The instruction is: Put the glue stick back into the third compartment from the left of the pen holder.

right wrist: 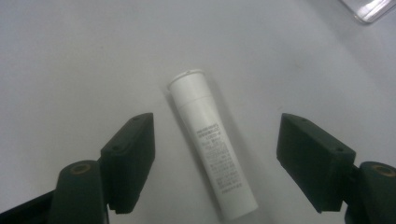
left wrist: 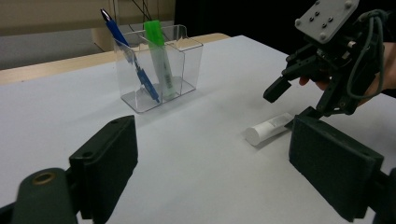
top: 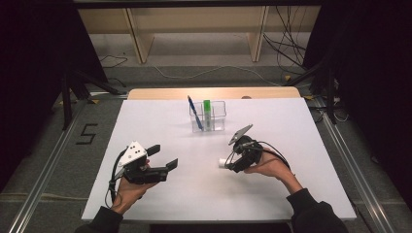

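— Two black jaws of the right gripper (right wrist: 215, 163) stand wide apart, with a white tube (right wrist: 212, 142) lying flat on the table (right wrist: 70, 56) between them. See any contact?

— None; the pads sit clear of the tube on both sides, so nothing is held. From above, the tube (top: 223, 161) lies right of the table's middle, pointing toward the left edge, with the right gripper (top: 233, 158) tipped down over it.

— And the left gripper (top: 163, 158)?

— Held in the hand near the front-left part of the table, well apart from the tube. Its jaws gape, empty, aimed across the table.

— What's at the back?

— A clear plastic holder (left wrist: 187, 60) near the middle of the far edge, with a blue pen (left wrist: 135, 65) leaning in one compartment and a green marker (left wrist: 159, 56) upright in the next.
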`<state>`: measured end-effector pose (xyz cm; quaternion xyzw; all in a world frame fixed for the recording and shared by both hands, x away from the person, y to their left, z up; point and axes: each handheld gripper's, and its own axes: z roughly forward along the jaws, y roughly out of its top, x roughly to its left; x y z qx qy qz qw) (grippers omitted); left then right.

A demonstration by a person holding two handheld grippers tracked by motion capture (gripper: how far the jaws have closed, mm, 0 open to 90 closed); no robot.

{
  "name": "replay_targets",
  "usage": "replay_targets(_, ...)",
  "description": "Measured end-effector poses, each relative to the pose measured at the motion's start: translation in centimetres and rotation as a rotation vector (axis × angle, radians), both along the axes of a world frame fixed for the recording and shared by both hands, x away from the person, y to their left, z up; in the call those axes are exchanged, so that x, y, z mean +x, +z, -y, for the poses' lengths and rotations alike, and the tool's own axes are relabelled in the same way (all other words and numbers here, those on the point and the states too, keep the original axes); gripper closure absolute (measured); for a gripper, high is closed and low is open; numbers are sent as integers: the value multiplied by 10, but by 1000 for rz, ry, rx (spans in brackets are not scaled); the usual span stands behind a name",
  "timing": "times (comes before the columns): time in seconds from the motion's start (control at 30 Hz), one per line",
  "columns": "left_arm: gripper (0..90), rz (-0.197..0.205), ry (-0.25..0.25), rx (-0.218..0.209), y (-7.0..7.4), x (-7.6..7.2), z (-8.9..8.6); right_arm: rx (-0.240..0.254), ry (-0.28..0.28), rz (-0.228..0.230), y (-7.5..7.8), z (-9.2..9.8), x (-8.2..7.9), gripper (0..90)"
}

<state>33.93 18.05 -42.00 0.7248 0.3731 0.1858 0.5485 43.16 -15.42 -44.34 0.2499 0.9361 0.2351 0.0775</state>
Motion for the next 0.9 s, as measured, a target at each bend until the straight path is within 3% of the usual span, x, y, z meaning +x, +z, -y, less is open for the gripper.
replay_targets(0.5,151,-4,-14,12,-2,0,2,-85,59,-46,-5,-16,10,406)
replay_targets(0.9,152,-6,-13,10,-2,0,1,-147,110,-53,-12,-27,11,479)
